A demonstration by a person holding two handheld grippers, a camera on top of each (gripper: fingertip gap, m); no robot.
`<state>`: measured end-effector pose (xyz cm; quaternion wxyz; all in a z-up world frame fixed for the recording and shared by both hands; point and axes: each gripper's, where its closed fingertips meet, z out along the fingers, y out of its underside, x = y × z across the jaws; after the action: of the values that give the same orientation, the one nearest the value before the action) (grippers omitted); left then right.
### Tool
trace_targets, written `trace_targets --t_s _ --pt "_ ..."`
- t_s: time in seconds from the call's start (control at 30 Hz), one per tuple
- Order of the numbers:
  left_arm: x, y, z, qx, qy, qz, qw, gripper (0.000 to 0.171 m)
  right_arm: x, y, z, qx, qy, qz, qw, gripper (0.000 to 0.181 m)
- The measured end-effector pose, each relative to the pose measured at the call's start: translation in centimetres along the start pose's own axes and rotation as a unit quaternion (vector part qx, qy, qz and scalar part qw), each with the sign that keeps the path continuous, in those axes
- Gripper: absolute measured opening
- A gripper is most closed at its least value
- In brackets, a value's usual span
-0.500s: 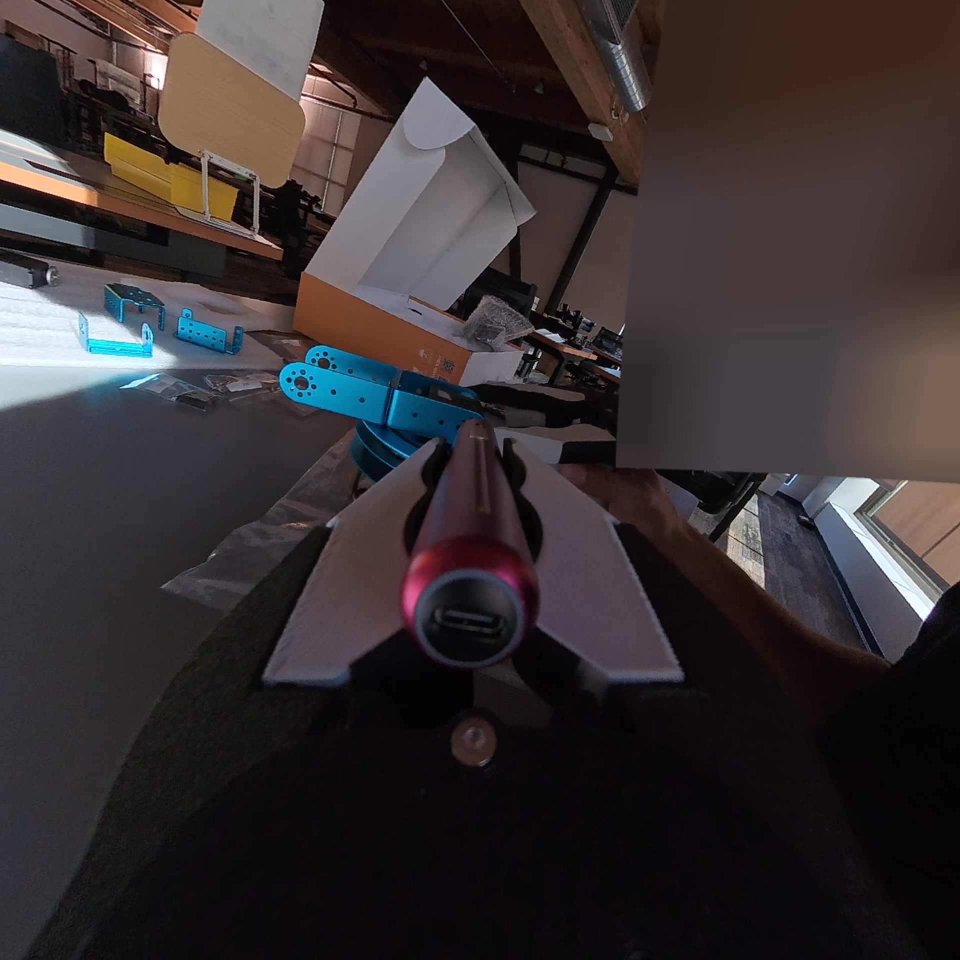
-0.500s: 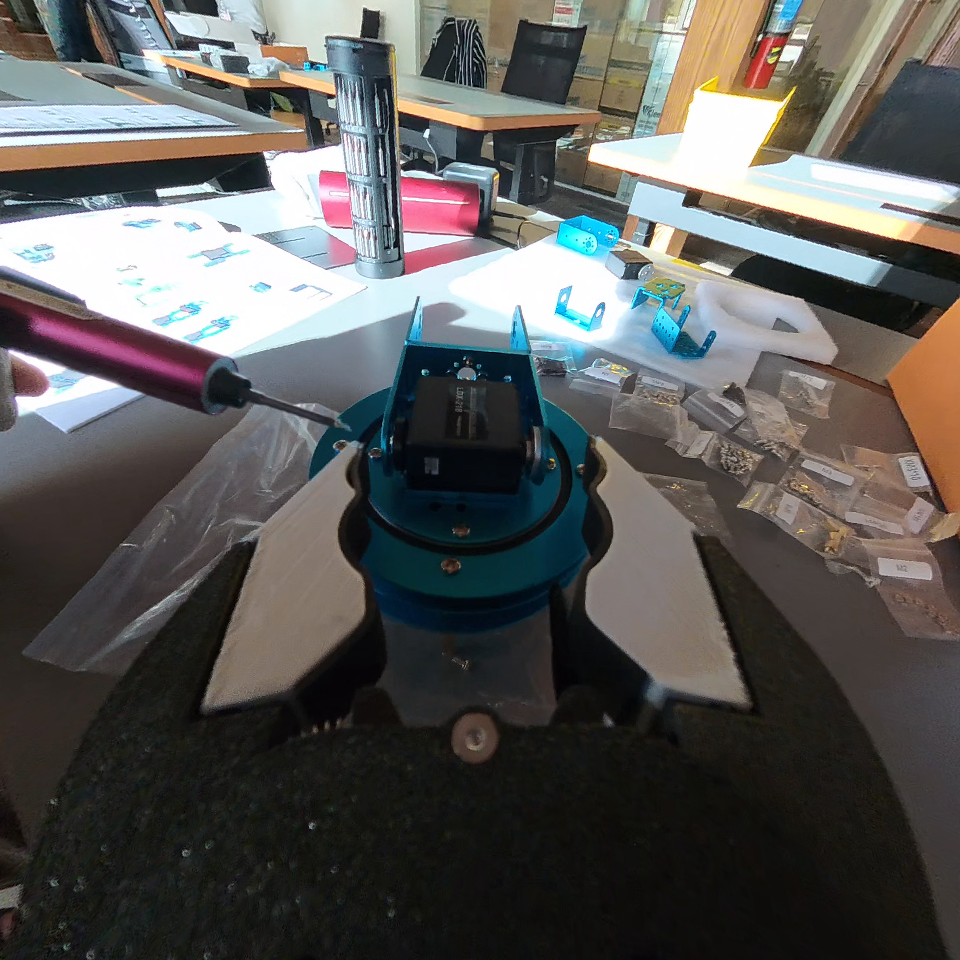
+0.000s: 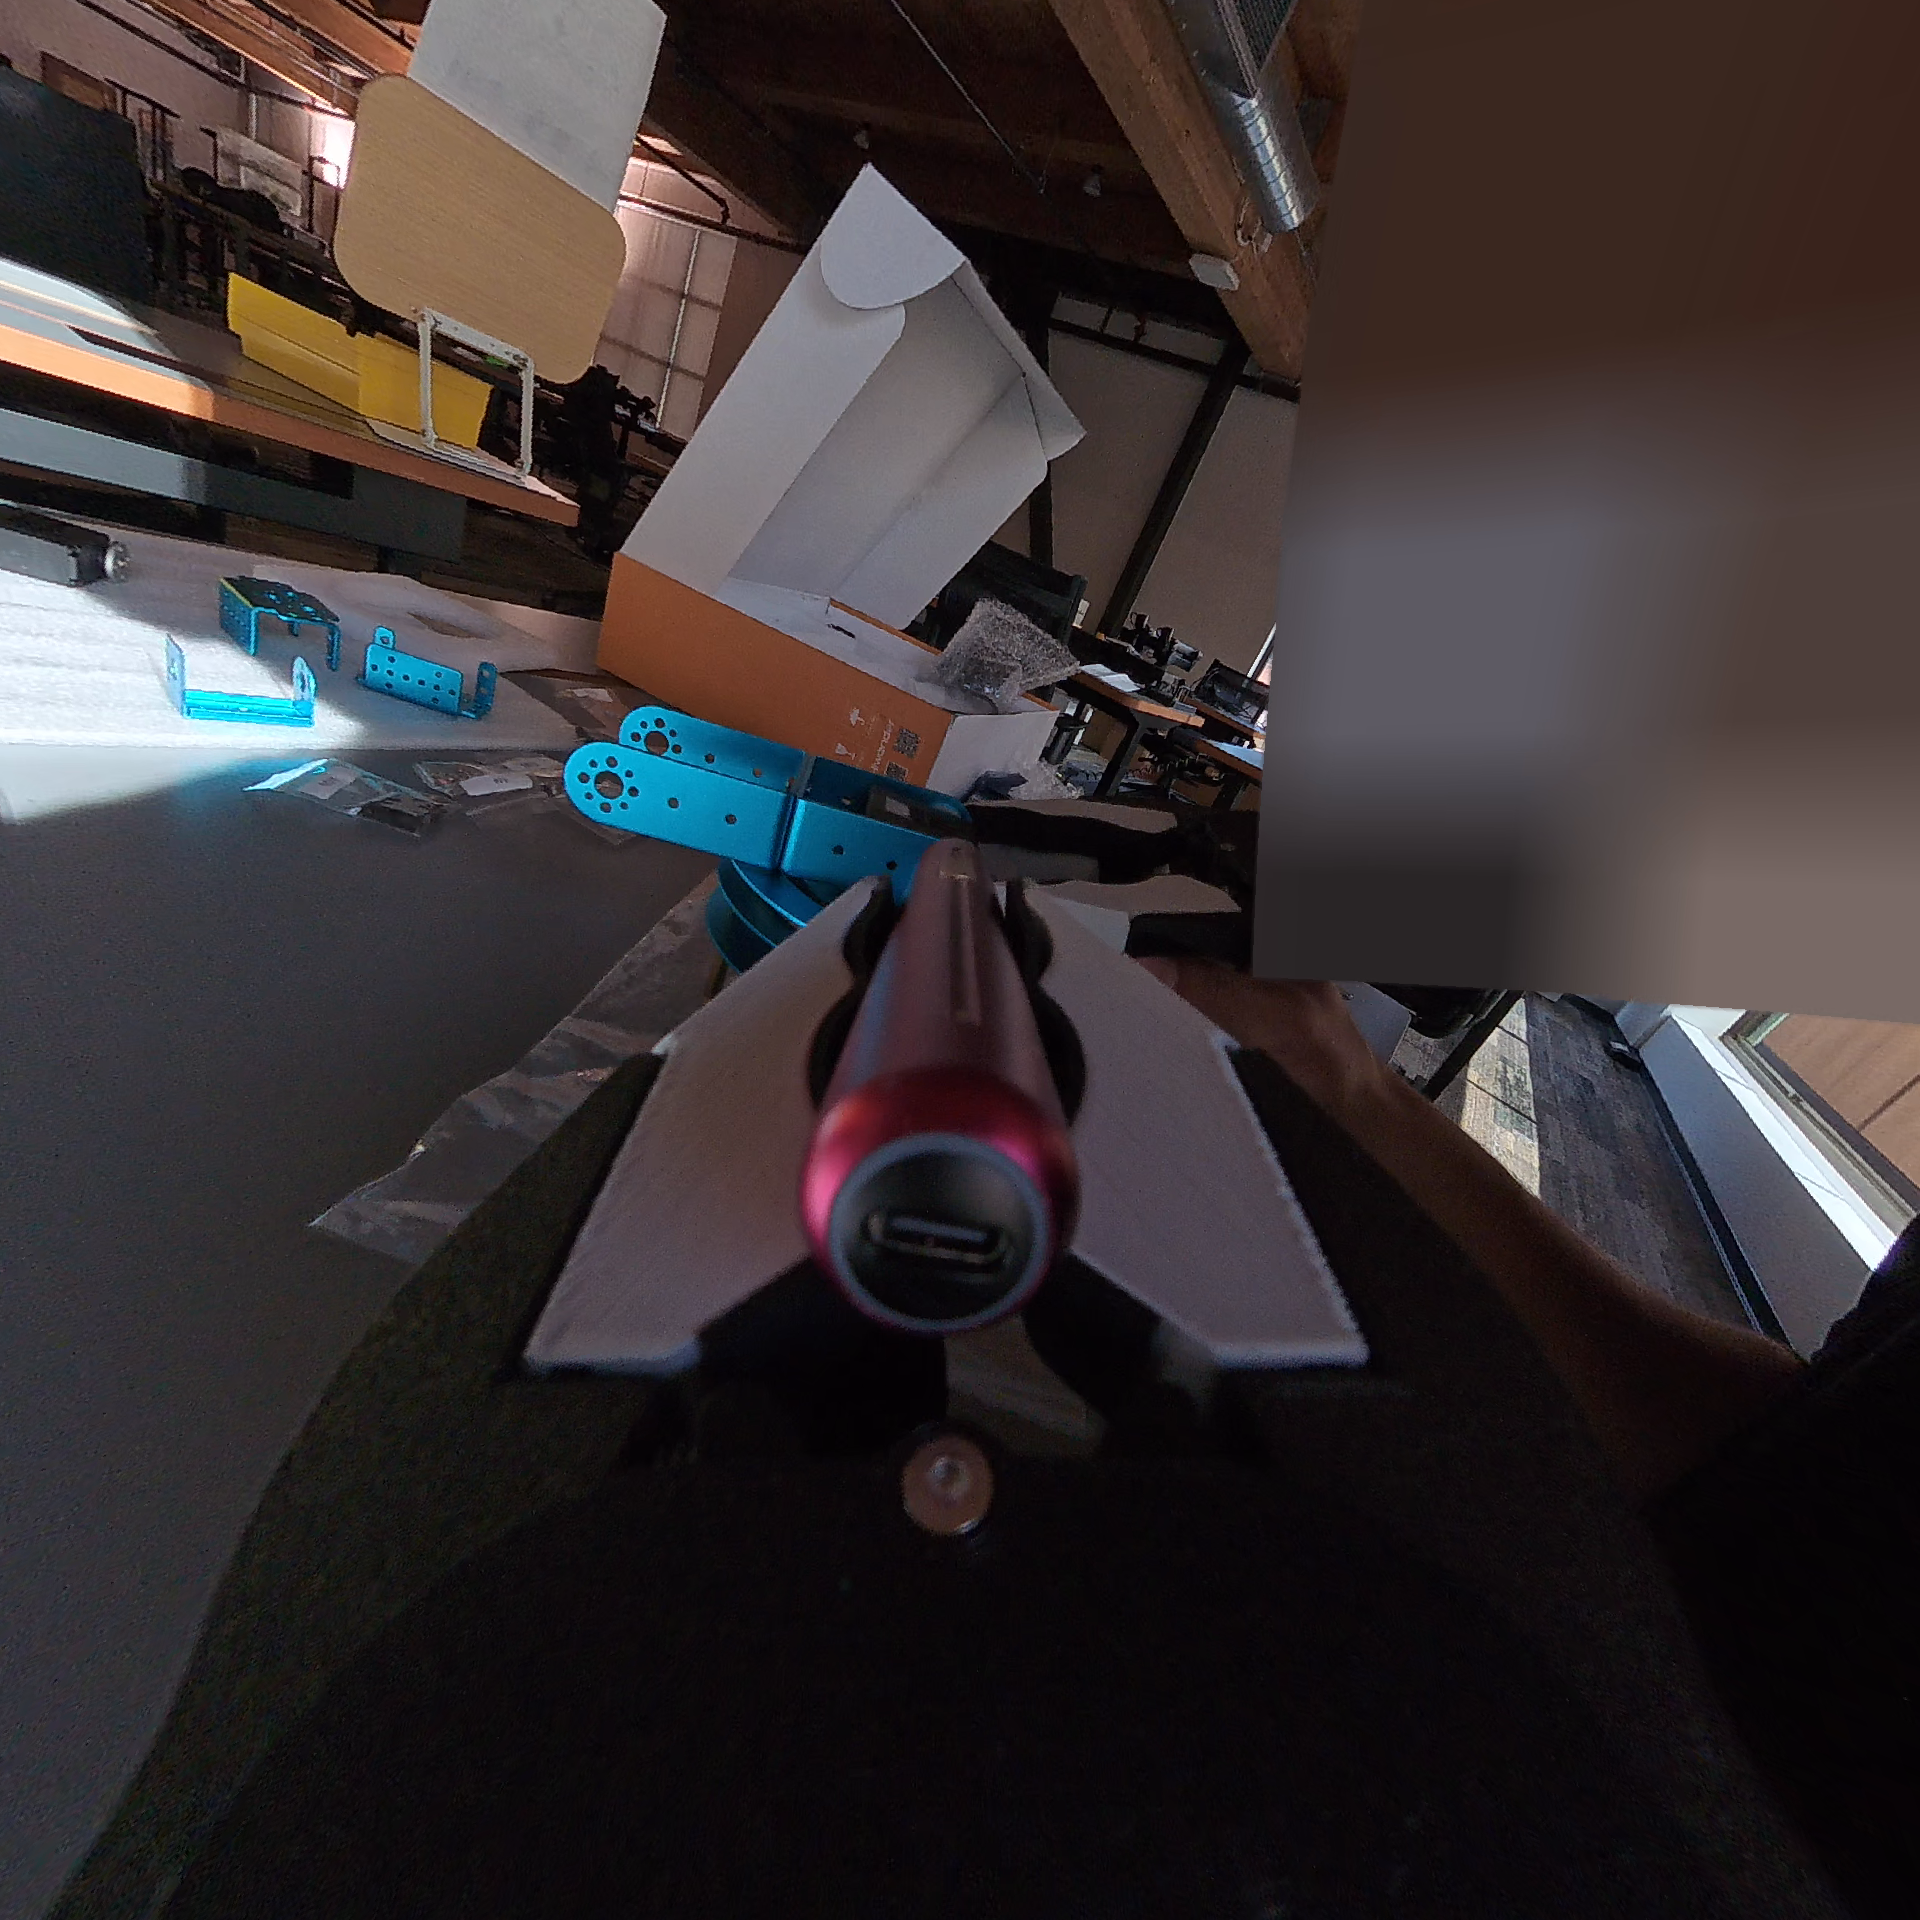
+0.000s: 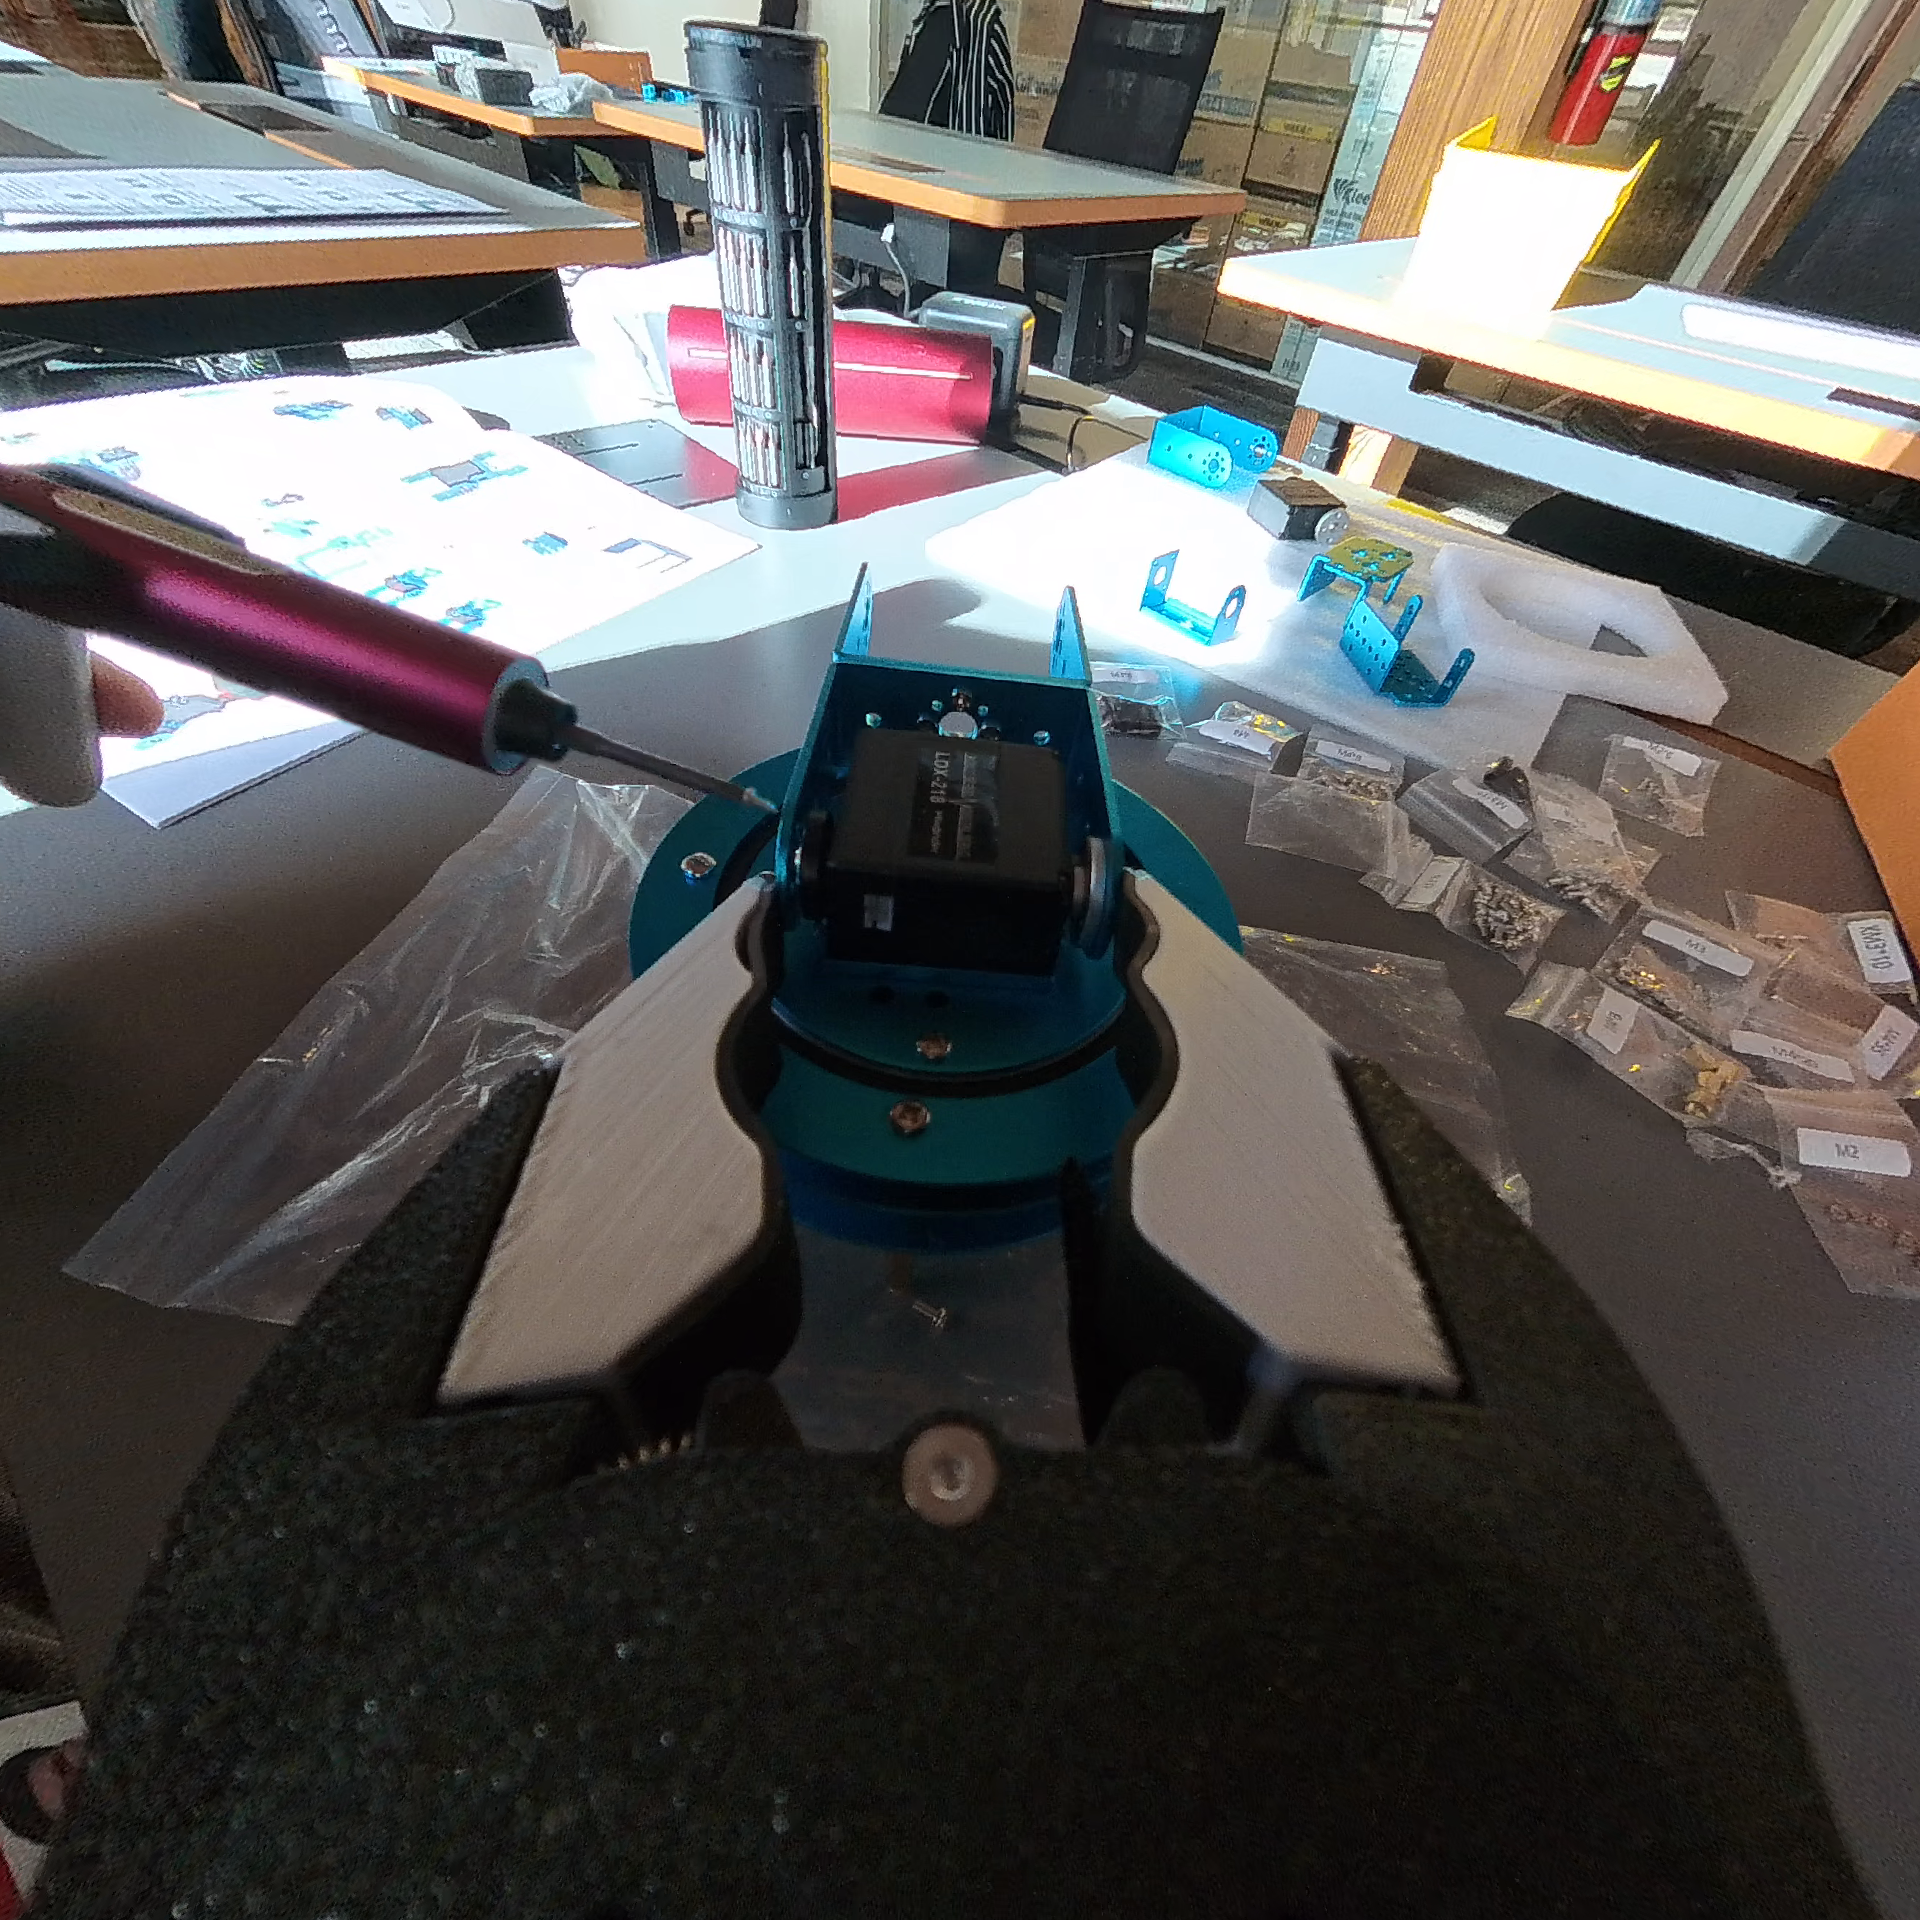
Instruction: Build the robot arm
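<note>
My left gripper (image 3: 948,896) is shut on a magenta electric screwdriver (image 3: 935,1049) that points forward along its fingers. In the right wrist view the screwdriver (image 4: 312,644) comes in from the left, its bit tip (image 4: 764,802) at the left wall of a blue metal bracket (image 4: 940,691). The bracket holds a black servo (image 4: 945,842) and stands on a round blue base (image 4: 935,1081). My right gripper (image 4: 948,888) is shut on the bracket, one fingertip on each side. The bracket (image 3: 727,800) also shows in the left wrist view.
A black bit holder (image 4: 774,281), a red case (image 4: 894,379) and an instruction sheet (image 4: 416,509) lie behind. Loose blue brackets (image 4: 1392,644), white foam (image 4: 1558,644) and several screw bags (image 4: 1662,935) lie right. A clear plastic bag (image 4: 416,987) lies left. An open box (image 3: 831,582) stands beyond.
My right gripper has moved in from around the round base and now clamps the bracket. The screwdriver tip has moved right, up to the bracket's left wall.
</note>
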<state>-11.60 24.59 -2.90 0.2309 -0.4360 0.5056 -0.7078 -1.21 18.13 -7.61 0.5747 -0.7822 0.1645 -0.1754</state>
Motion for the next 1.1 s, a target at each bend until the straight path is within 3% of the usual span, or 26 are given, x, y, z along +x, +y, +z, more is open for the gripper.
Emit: trace_targets --t_s 1.1 --pt "0.42 0.12 0.54 -0.007 -0.005 0.024 1.0 0.02 -0.03 0.06 -0.03 -0.004 0.001 -0.003 1.0 0.063"
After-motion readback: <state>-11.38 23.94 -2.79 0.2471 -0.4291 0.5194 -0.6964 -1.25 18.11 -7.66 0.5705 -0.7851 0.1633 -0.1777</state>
